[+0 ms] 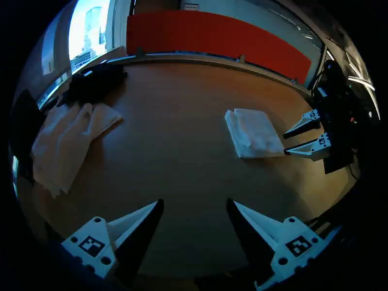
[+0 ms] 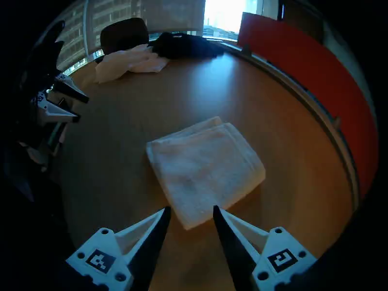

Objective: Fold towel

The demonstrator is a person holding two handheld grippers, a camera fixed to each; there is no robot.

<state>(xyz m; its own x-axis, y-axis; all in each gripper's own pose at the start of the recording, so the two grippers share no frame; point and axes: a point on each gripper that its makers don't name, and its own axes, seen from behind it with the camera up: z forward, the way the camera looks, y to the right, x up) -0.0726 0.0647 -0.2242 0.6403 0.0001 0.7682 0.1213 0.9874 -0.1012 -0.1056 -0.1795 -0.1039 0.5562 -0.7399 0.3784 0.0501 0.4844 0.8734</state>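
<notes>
folded towel (image 2: pixel 206 169) on table (image 2: pixel 281 111) | towel pile (image 2: pixel 128 60) well behind it

The table (image 1: pixel 184 145) reads as wood or wood-look laminate to me: smooth, warm brown, with a soft sheen where window light falls on it. Its far edge carries a grey strip (image 1: pixel 218 62), smooth; metal or plastic, I cannot tell. The folded towel (image 2: pixel 206 169) is white cloth, nubbly pile, fully matt. The loose towels (image 1: pixel 63 140) are the same pale matt cloth, rumpled. The black heap (image 1: pixel 94 82) beside them looks like dark fabric, dull. The red panel (image 1: pixel 218 39) is flat and matt. My left gripper (image 1: pixel 194 201) and right gripper (image 2: pixel 191 208) have white matt plastic fingers with black inner faces.
</notes>
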